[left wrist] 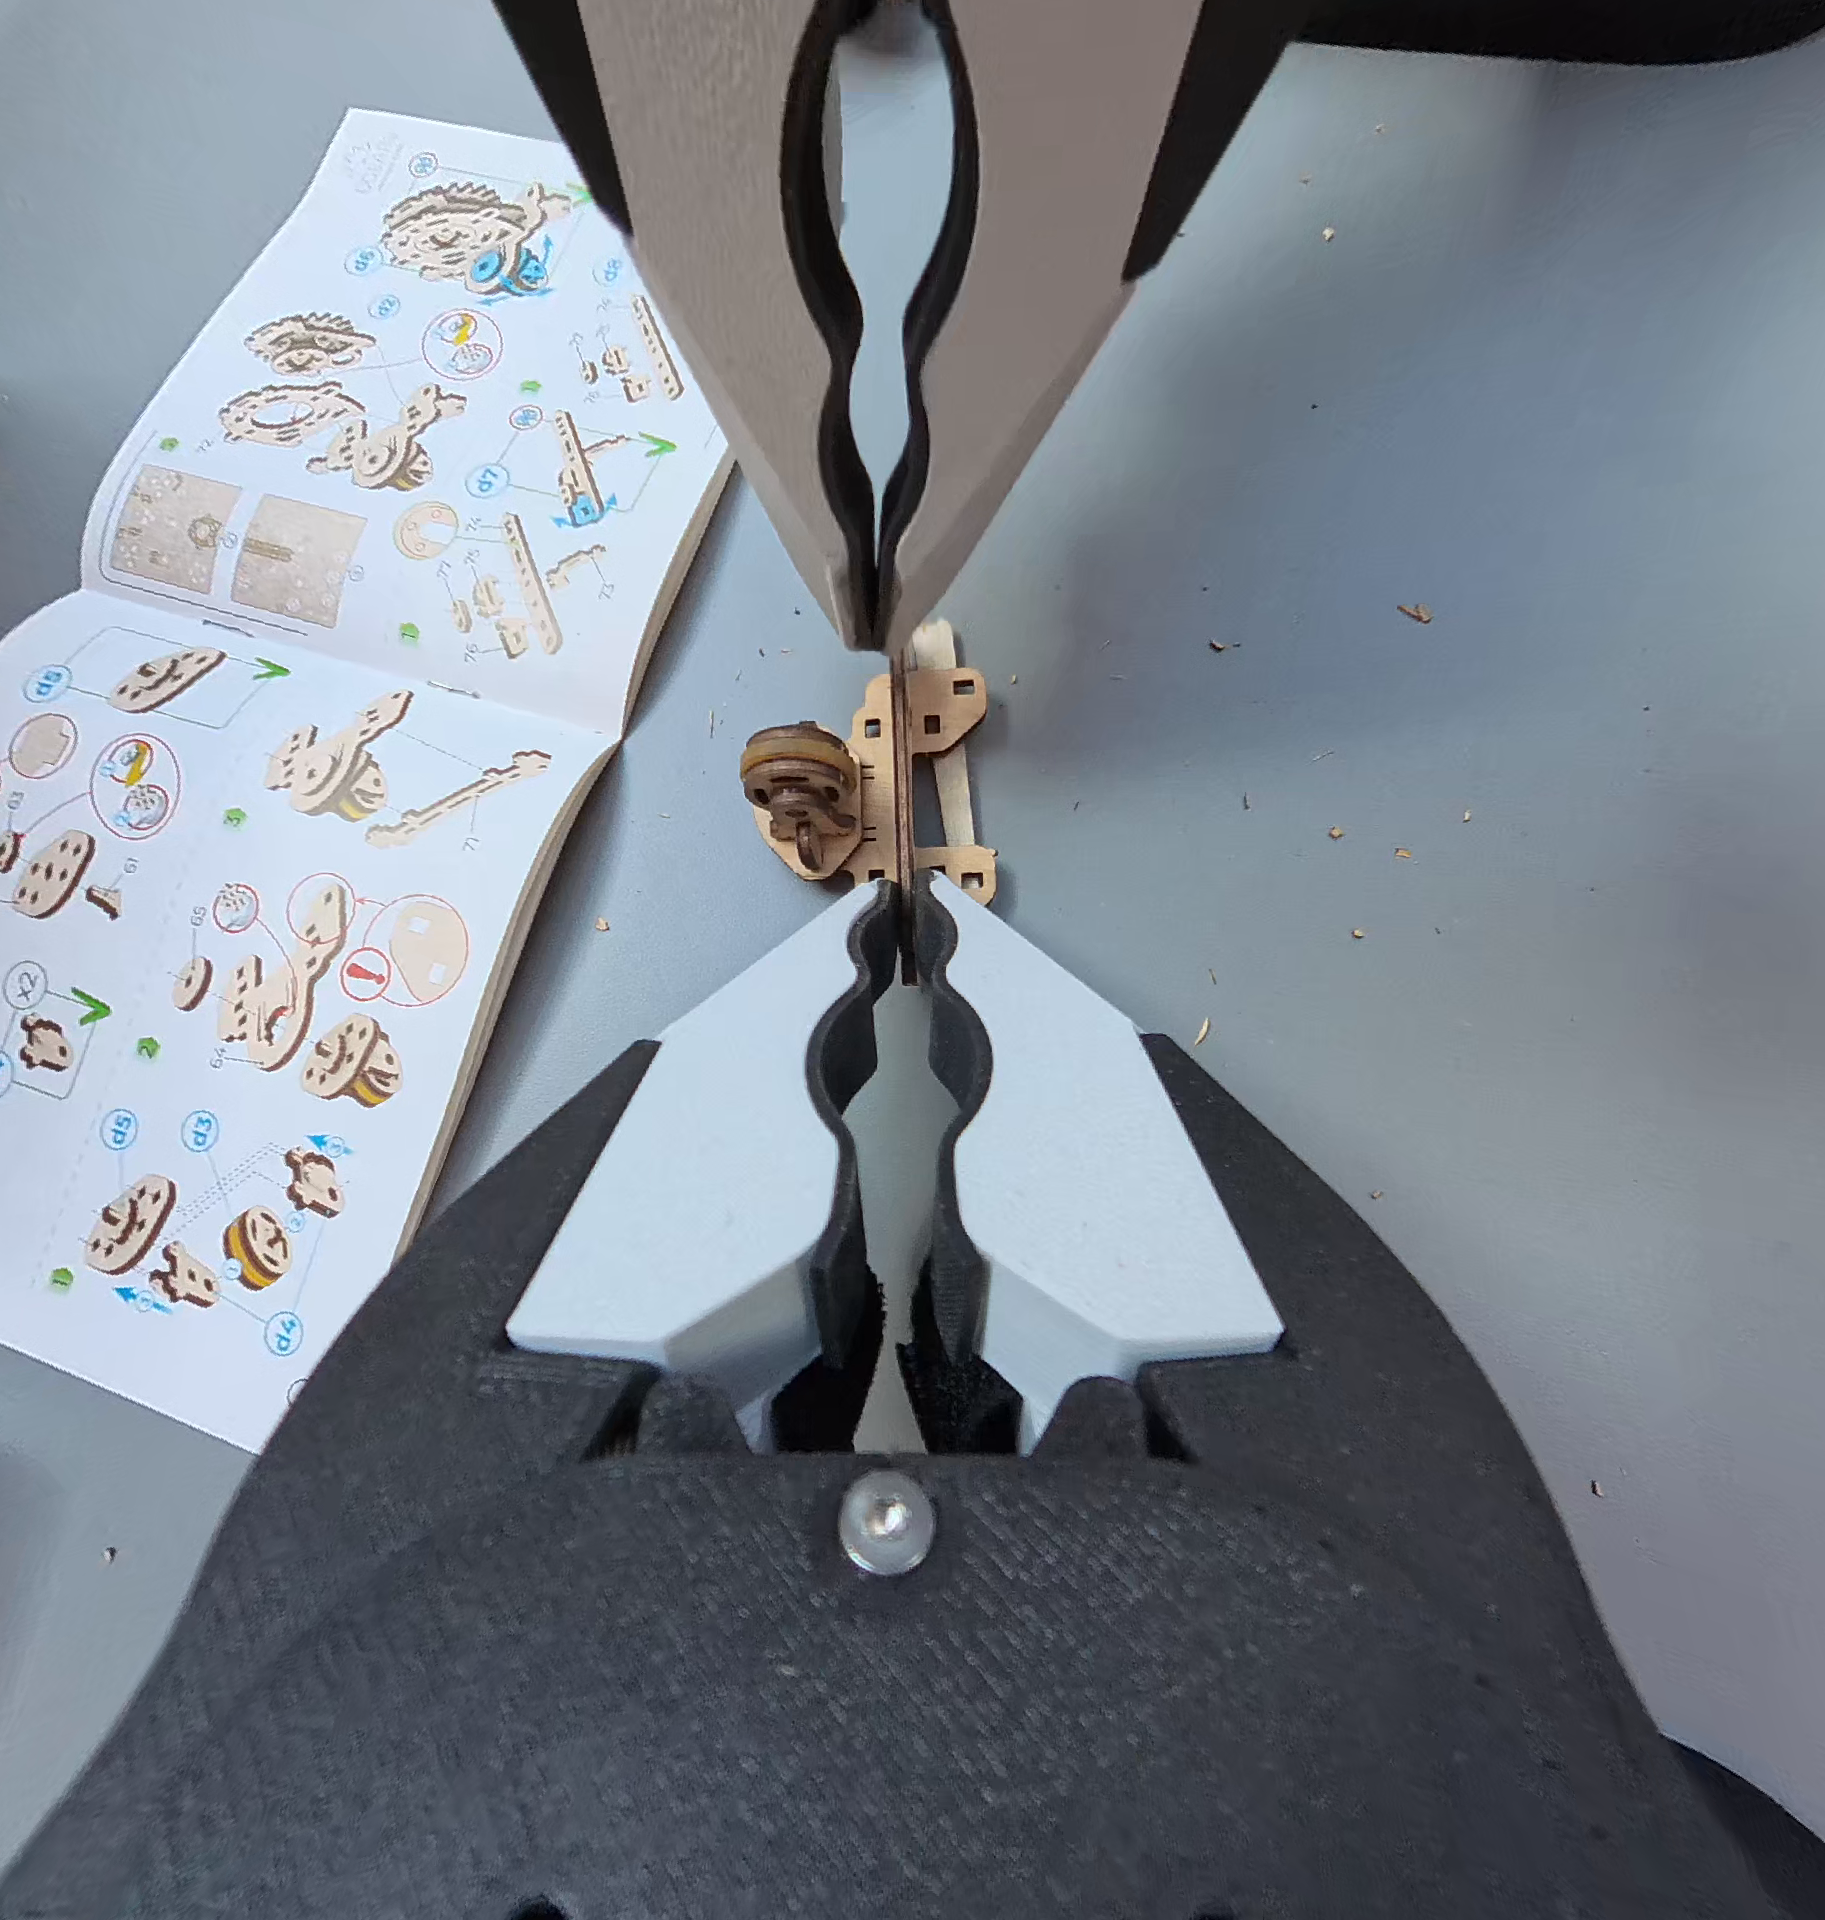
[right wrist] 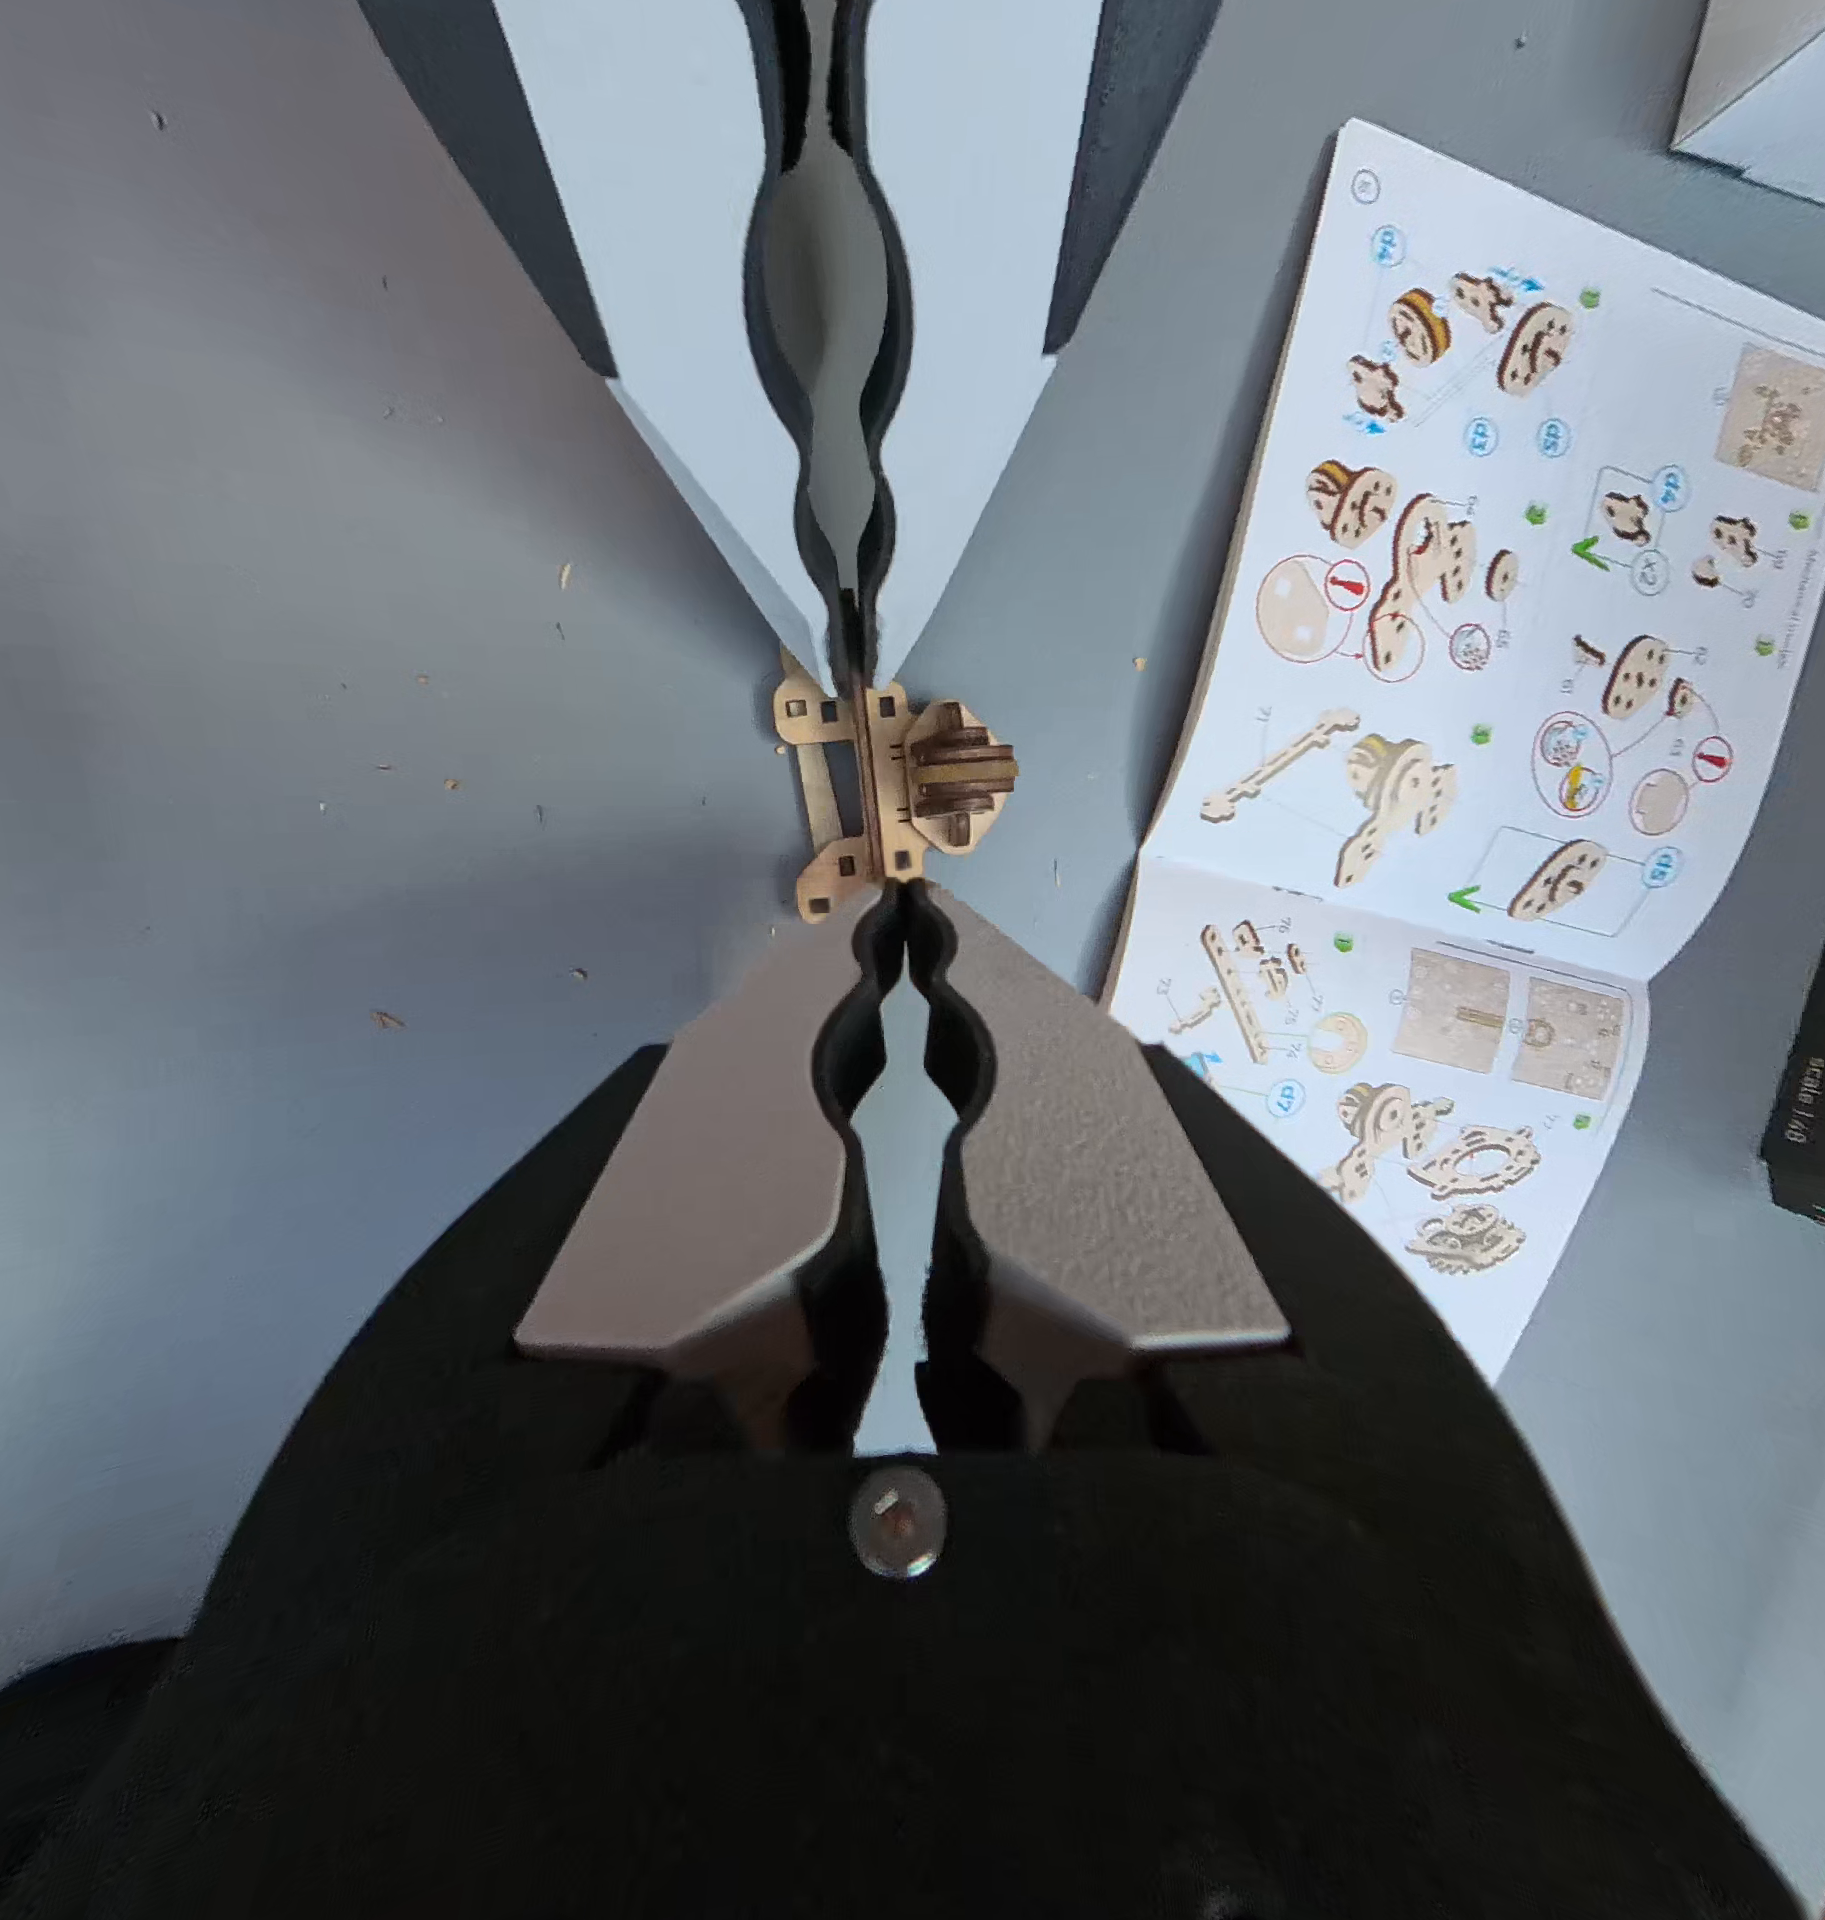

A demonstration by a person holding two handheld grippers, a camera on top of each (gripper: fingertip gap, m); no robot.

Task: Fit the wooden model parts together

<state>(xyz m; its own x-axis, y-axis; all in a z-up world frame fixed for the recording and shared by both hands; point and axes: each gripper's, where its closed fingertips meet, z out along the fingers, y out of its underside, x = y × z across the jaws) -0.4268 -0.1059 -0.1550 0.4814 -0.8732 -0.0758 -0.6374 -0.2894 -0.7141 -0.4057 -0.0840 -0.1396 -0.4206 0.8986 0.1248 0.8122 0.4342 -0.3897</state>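
I am pinching the wooden assembly [left wrist: 892, 790] edge-on from both ends above the grey table [left wrist: 1407, 520], left gripper [left wrist: 903, 914] and right gripper [right wrist: 903, 914] both clamping its thin upright plate, apparently mid-press; next I should be squeezing straight inward so the tabs seat.

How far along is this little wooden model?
Partly built: a round hub already sits on a slotted plate. Both the left gripper and right gripper pinch a thin strip crossing the plate. The open booklet shows more steps; what remains is unclear.

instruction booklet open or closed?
Open. The instruction booklet lies spread flat on the grey table, two diagram pages up, centre fold visible.
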